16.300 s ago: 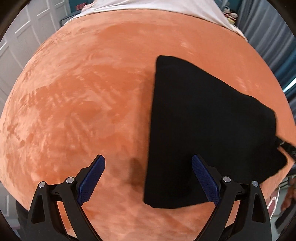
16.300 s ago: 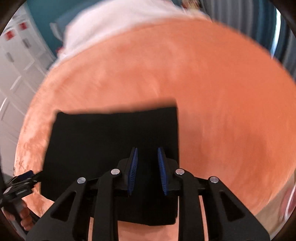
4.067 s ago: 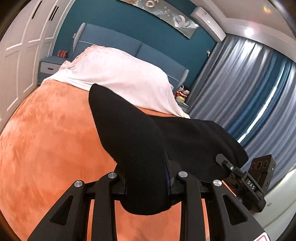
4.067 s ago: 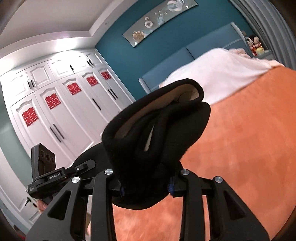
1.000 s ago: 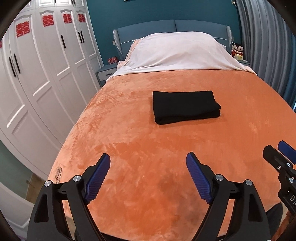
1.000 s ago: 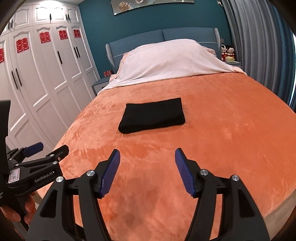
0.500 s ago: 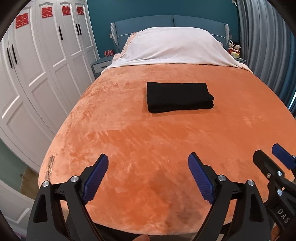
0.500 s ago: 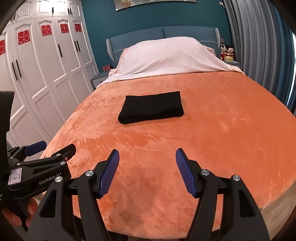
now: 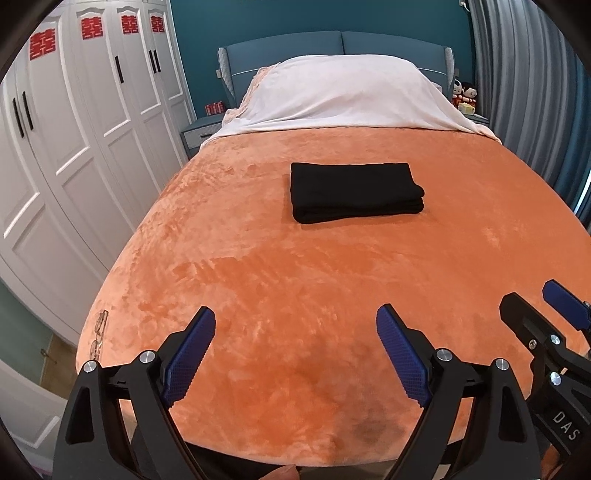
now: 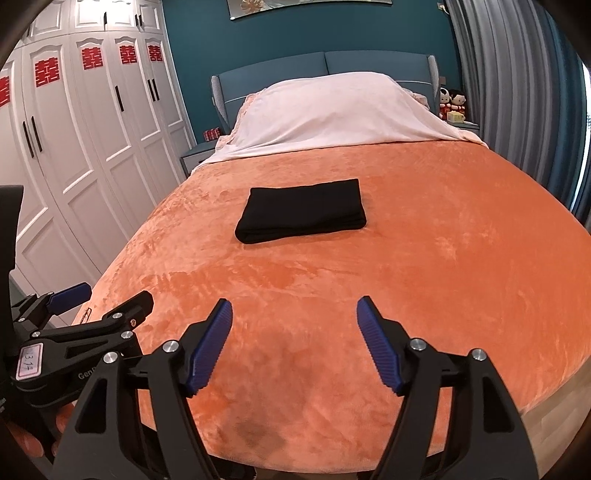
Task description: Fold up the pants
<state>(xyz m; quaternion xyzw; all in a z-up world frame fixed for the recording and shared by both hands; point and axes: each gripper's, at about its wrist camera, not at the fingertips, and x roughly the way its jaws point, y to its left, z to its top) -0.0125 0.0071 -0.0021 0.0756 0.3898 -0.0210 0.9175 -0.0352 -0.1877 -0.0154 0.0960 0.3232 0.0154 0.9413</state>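
The black pants (image 9: 354, 192) are lying folded mid-bed on the orange blanket (image 9: 295, 280), well apart from the left gripper (image 9: 295, 354) and right gripper (image 10: 294, 347), both gaping empty, so any careless sweep back risks rumpling the stack.

Red double-happiness signs (image 9: 91, 28) on wardrobe doors (image 9: 92, 110), "DAS" on right claw (image 9: 565, 424), "GenR" on left claw (image 10: 85, 376).

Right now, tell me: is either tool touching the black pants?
No, the folded pants lie alone mid-bed on the orange blanket, far ahead of both open tools, right and left.
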